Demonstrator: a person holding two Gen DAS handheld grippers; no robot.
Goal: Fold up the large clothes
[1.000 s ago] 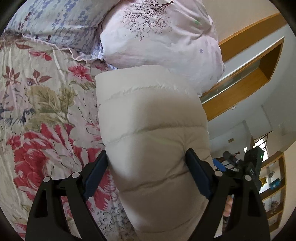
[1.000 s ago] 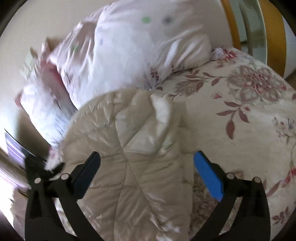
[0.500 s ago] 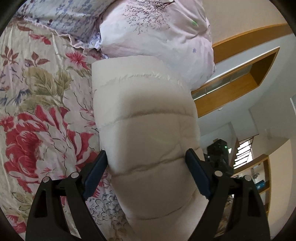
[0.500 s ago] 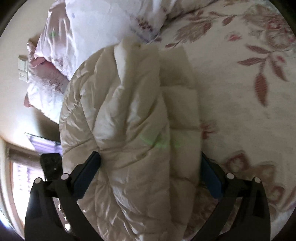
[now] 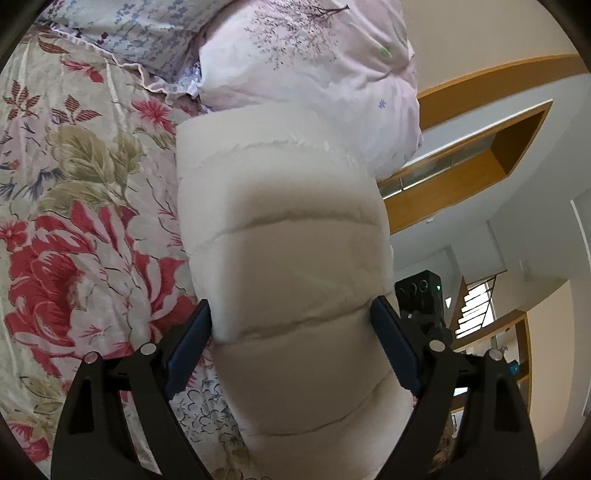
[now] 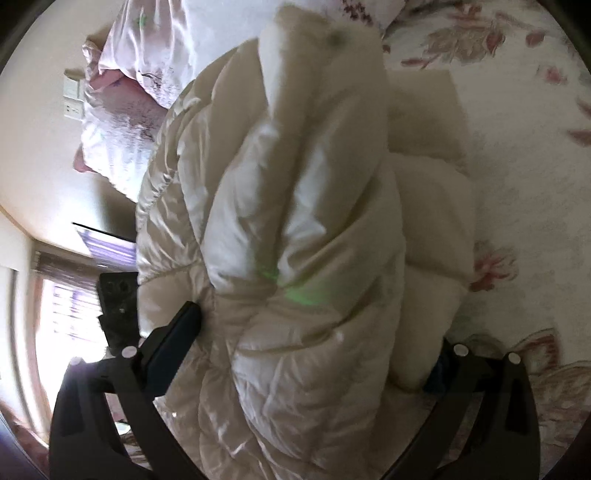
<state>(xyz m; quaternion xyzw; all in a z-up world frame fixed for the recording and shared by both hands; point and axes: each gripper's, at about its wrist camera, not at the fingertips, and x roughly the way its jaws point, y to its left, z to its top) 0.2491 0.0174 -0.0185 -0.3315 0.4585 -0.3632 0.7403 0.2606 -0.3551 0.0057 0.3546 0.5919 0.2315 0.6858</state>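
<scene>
The left tool grips a cream quilted puffer jacket, its blue-padded fingers pressed against either side of a thick padded section that fills the gap between them. This section rises away from the tool, held above the floral bedsheet, with its far end near a pink pillow printed with branches; a blue-patterned pillow lies beside that one.

In the right wrist view, the right tool holds a bulky bunch of the same puffer jacket, with the left finger set against the shiny fabric and the right finger mostly buried under it. Folds of the jacket bulge over the jaws, and a lower layer rests on the bedsheet. The pink pillow sits beyond the jacket, against the wall.
</scene>
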